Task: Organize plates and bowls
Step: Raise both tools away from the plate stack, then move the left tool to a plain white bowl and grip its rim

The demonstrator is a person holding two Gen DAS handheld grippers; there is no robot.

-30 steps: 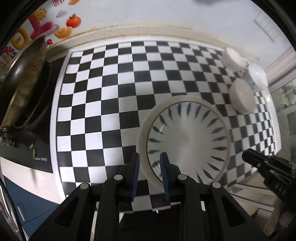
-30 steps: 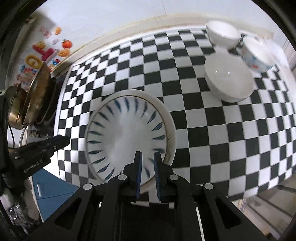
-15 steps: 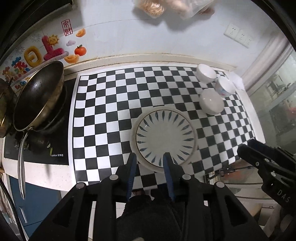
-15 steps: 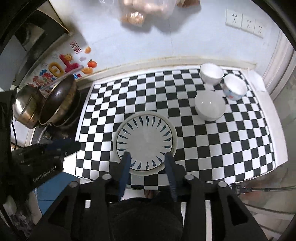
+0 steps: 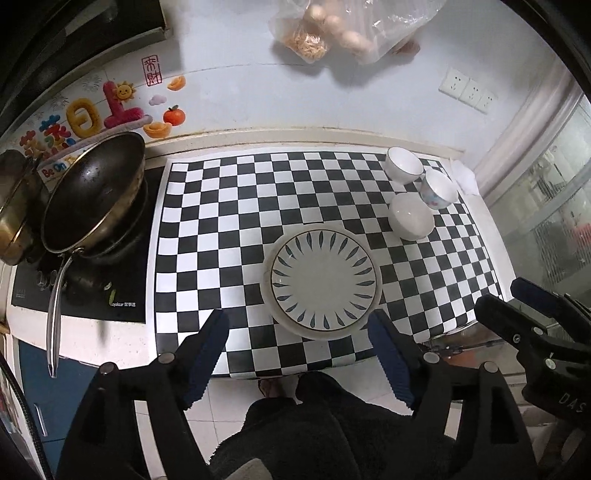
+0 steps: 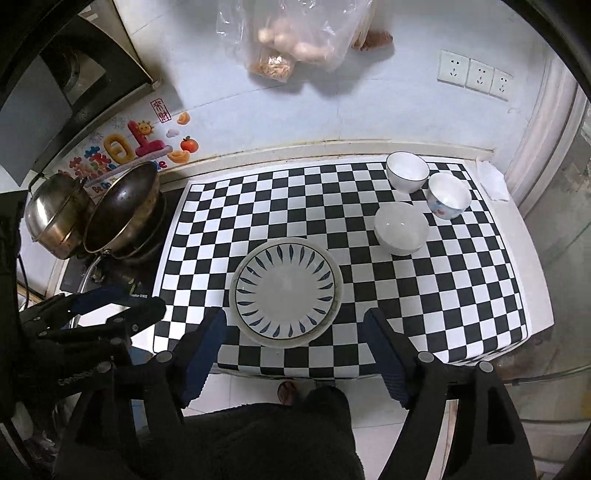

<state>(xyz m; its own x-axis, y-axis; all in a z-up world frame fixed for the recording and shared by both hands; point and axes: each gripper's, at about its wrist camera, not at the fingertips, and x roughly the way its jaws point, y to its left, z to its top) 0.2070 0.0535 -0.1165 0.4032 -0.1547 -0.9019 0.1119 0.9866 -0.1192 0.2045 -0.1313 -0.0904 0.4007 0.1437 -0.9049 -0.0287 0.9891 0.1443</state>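
Note:
A blue-leaf patterned plate (image 5: 325, 280) (image 6: 286, 288) lies on top of a larger white plate (image 5: 266, 280) (image 6: 232, 295) near the front of the checkered counter. Three bowls stand at the back right: a plain white one (image 5: 403, 170) (image 6: 407, 176), a flower-patterned one (image 5: 438, 190) (image 6: 448, 200) and a wider white one (image 5: 412, 221) (image 6: 402, 228). My left gripper (image 5: 299, 354) is wide open and empty, high above the counter's front edge. My right gripper (image 6: 295, 354) is wide open and empty at about the same height. Each gripper shows at the side of the other's view (image 5: 535, 325) (image 6: 92, 317).
A dark wok (image 5: 92, 199) (image 6: 125, 210) sits on a black cooktop (image 5: 125, 295) at the left, with a steel pot (image 6: 55, 218) beside it. A plastic bag of food (image 5: 343, 29) hangs on the wall. Wall sockets (image 6: 476, 75) are at the upper right. The floor and the person's legs lie below.
Both grippers have let go of the plates, pulled up and back from the counter, and opened wide. The stacked plates stay on the counter.

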